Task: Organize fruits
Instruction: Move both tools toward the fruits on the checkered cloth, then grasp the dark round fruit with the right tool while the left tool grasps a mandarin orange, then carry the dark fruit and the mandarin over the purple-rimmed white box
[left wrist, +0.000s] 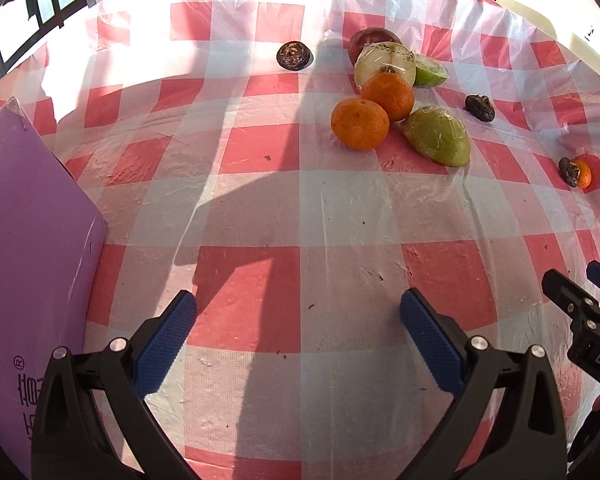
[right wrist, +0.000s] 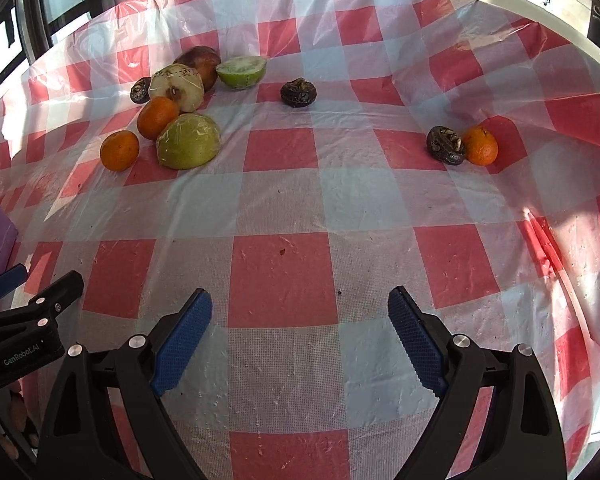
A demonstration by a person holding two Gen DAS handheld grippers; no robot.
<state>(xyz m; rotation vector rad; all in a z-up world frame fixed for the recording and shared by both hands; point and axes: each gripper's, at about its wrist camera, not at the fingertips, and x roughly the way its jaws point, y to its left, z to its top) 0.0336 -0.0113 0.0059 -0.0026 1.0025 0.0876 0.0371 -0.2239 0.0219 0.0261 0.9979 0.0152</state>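
Currently we are holding left gripper (left wrist: 298, 312) & right gripper (right wrist: 300, 308) near-side, both jaws spread wide w/ nothing gripped, ready for approach. Fruit cluster (right wrist: 172, 112) is lying far-left; stray tangerine (right wrist: 480, 146) far-right, needing regrouping.

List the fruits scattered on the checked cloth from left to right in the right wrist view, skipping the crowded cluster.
Front orange mandarin → green cut fruit half → lone dark wrinkled fruit → second dark wrinkled fruit → small orange mandarin touching it.
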